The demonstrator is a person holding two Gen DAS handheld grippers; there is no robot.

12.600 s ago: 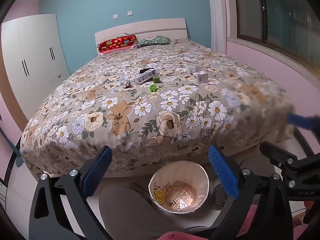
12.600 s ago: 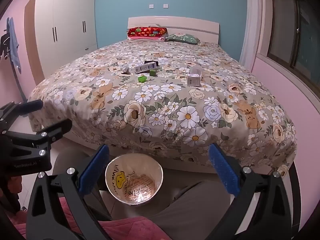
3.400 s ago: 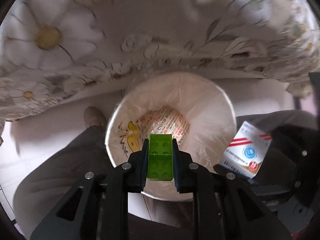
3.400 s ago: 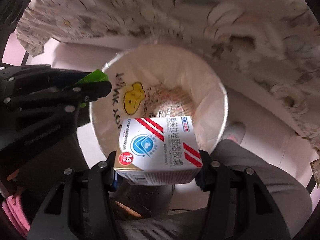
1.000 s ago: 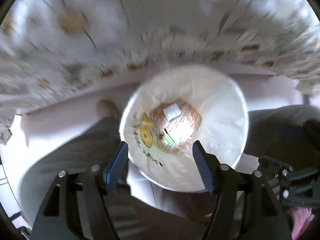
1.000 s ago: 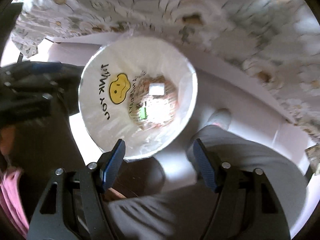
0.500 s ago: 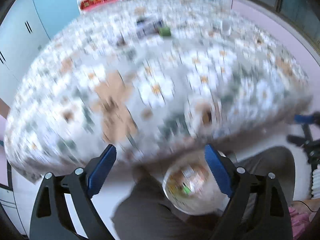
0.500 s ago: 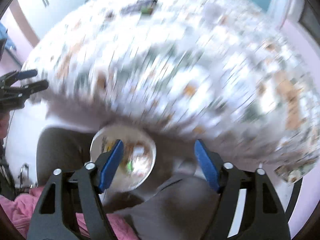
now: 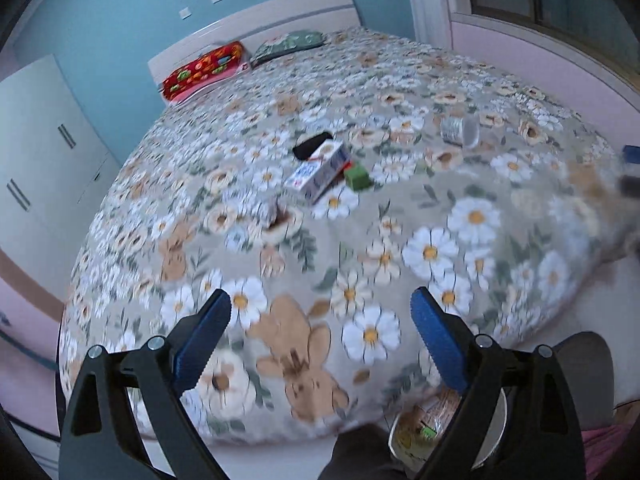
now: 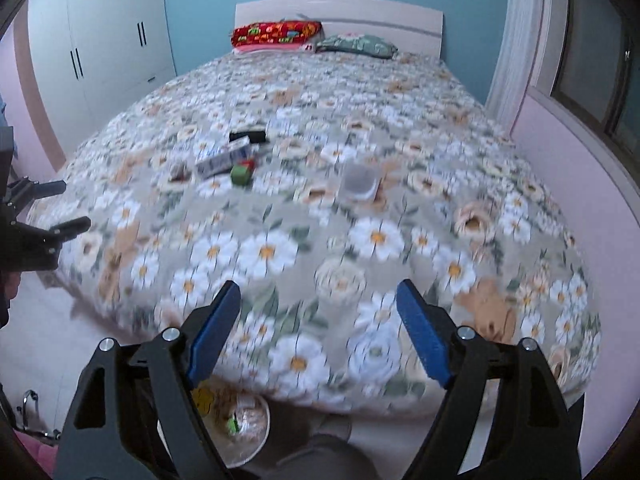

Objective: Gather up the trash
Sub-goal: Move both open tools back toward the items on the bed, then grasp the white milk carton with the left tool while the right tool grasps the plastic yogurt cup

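Both grippers are being carried empty over the foot of the bed: the left gripper (image 9: 320, 320) is spread wide with nothing between its blue pads, and the right gripper (image 10: 318, 316) has just been opening further, likewise bare. The green brick and the white medicine box gripped a few seconds ago are gone from the jaws; a green scrap is being glimpsed in the white lined waste bin (image 10: 240, 428) down on the floor beside the person's grey trouser leg (image 9: 360, 456). That drop is being judged done, and another round of pickups is being set up.

Out on the flower-printed bedspread (image 9: 400, 248), more rubbish is waiting mid-bed. A long white-and-blue carton (image 9: 320, 172) is lying flat, its long axis slanting from near-left to far-right in the left wrist view, with a black flat object (image 9: 312, 145) at its far end and a dark green cube (image 9: 357, 178) just beside its right end. Off to the right, well apart, a small pale cup (image 9: 460, 131) is lying tipped on its side, its mouth being turned toward the near right.
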